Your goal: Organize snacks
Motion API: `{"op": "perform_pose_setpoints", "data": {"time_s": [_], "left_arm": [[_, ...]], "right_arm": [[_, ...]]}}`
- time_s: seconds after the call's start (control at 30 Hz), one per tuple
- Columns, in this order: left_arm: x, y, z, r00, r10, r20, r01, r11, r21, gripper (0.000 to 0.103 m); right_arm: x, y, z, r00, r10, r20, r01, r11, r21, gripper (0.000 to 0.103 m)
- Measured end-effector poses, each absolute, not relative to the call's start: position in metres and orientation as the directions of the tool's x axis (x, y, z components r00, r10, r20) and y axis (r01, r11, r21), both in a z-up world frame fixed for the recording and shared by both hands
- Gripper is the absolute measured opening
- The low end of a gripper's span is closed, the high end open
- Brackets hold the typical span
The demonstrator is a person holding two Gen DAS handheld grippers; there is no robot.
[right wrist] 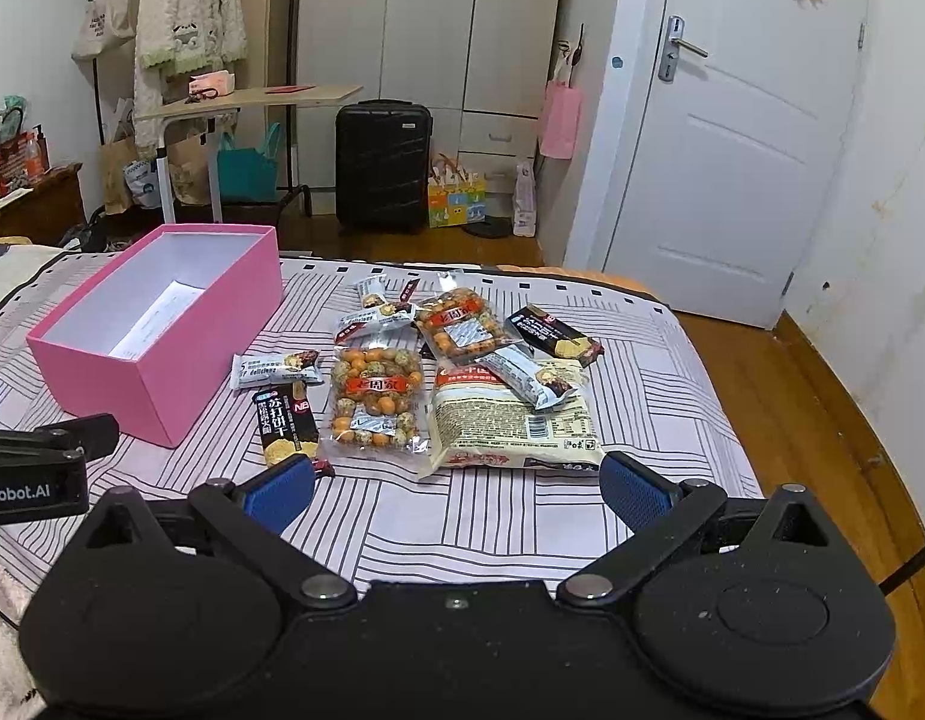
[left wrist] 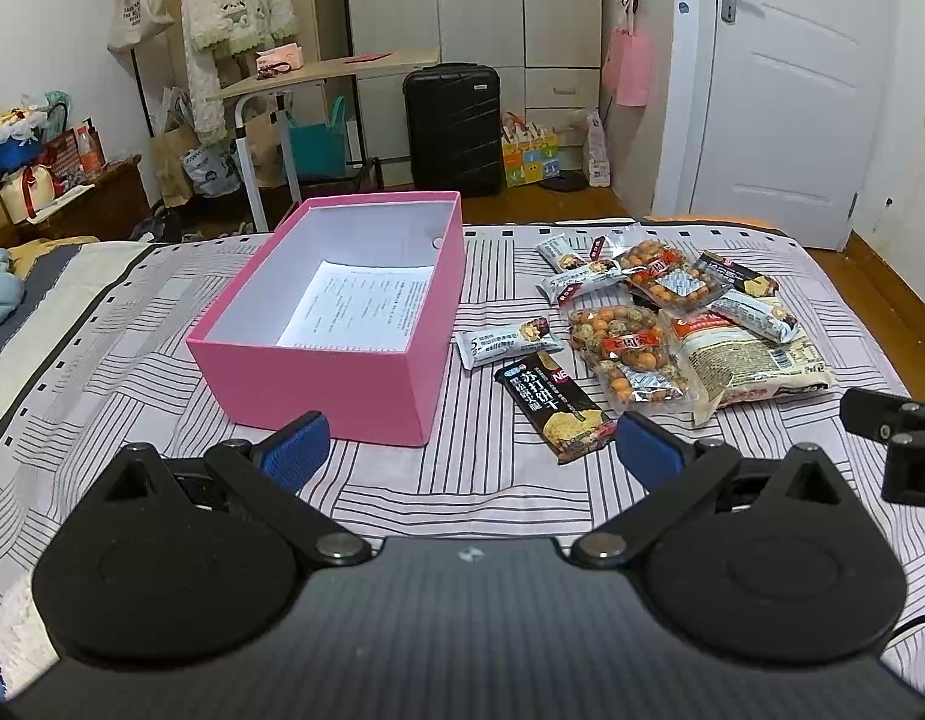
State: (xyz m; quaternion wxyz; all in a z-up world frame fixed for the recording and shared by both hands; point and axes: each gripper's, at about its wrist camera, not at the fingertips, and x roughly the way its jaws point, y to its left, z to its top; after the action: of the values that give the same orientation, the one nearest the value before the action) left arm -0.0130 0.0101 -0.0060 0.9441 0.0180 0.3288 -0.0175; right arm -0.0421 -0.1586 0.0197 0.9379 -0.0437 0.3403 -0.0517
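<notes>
Right wrist view: right gripper (right wrist: 456,495) and left gripper (left wrist: 471,447), both spread wide and empty, hover near the snacks (right wrist: 438,372) lying loose right of the pink box (right wrist: 156,324); best to pinch the nearest dark cracker packet (right wrist: 285,423) across its narrow width.
</notes>
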Motion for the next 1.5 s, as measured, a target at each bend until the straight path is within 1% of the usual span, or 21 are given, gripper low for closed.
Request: {"op": "perform_pose_setpoints", "data": {"time_s": [0.17, 0.33, 0.7, 0.83, 1.0, 1.23, 1.37, 1.5], "left_arm": [[-0.012, 0.009, -0.01, 0.786, 0.018, -0.617, 0.028, 0.997, 0.065, 0.103], [-0.011, 0.012, -0.012, 0.78, -0.007, -0.626, 0.035, 0.999, 0.032, 0.103], [-0.017, 0.012, -0.016, 0.799, -0.042, -0.599, 0.054, 0.999, 0.001, 0.103], [-0.018, 0.009, -0.019, 0.804, -0.051, -0.592, 0.061, 0.998, -0.004, 0.103], [-0.019, 0.01, -0.018, 0.803, -0.089, -0.589, 0.081, 0.996, -0.04, 0.103], [-0.021, 0.008, -0.018, 0.801, -0.096, -0.591, 0.094, 0.995, -0.034, 0.103], [-0.019, 0.011, -0.017, 0.799, -0.102, -0.593, 0.078, 0.995, -0.067, 0.103], [-0.016, 0.013, -0.018, 0.791, -0.093, -0.605, 0.068, 0.996, -0.064, 0.103]], "right_arm": [[-0.042, -0.16, 0.019, 0.765, -0.129, -0.631, 0.072, 0.991, -0.116, 0.103], [-0.044, -0.161, 0.019, 0.771, -0.126, -0.624, 0.07, 0.991, -0.113, 0.103], [-0.048, -0.163, 0.015, 0.805, -0.119, -0.581, 0.076, 0.992, -0.097, 0.103], [-0.049, -0.163, 0.013, 0.809, -0.111, -0.578, 0.074, 0.993, -0.087, 0.103], [-0.048, -0.16, 0.008, 0.801, -0.108, -0.589, 0.061, 0.993, -0.1, 0.103], [-0.048, -0.159, 0.008, 0.807, -0.102, -0.582, 0.052, 0.993, -0.102, 0.103], [-0.049, -0.159, 0.008, 0.818, -0.084, -0.569, 0.035, 0.995, -0.096, 0.103], [-0.048, -0.157, 0.007, 0.828, -0.07, -0.557, 0.013, 0.994, -0.105, 0.103]]}}
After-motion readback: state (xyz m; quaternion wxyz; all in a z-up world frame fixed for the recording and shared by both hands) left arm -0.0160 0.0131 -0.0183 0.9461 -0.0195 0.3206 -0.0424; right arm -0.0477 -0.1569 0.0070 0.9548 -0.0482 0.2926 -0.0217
